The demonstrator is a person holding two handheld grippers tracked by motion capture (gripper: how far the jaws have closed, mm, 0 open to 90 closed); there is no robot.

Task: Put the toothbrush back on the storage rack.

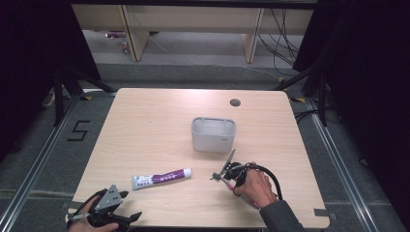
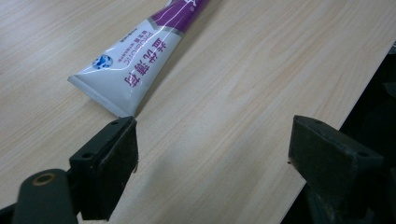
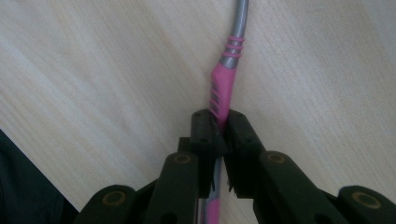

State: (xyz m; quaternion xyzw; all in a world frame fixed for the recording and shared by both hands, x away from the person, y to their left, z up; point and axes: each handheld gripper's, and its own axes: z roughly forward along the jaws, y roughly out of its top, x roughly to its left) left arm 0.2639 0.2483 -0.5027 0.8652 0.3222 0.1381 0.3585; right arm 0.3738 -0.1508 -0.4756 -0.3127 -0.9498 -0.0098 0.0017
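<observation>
Right gripper (image 3: pixel 220 133), jaws clamped on the pink toothbrush (image 3: pixel 223 88) handle, sits near-right on the table (image 1: pixel 145 130), just near of the grey holder (image 1: pixel 213 135), while left gripper (image 2: pixel 212 154), jaws wide apart, hovers at the near-left edge beside the toothpaste (image 2: pixel 135 65).

Bare table (image 1: pixel 145 125) left of grey caddy (image 1: pixel 213 135).

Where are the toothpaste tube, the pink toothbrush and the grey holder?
toothpaste tube (image 1: pixel 162 178), high view, middle of its body.
pink toothbrush (image 3: pixel 223 86), right gripper view, pink handle.
grey holder (image 1: pixel 212 143), high view, front wall.
</observation>
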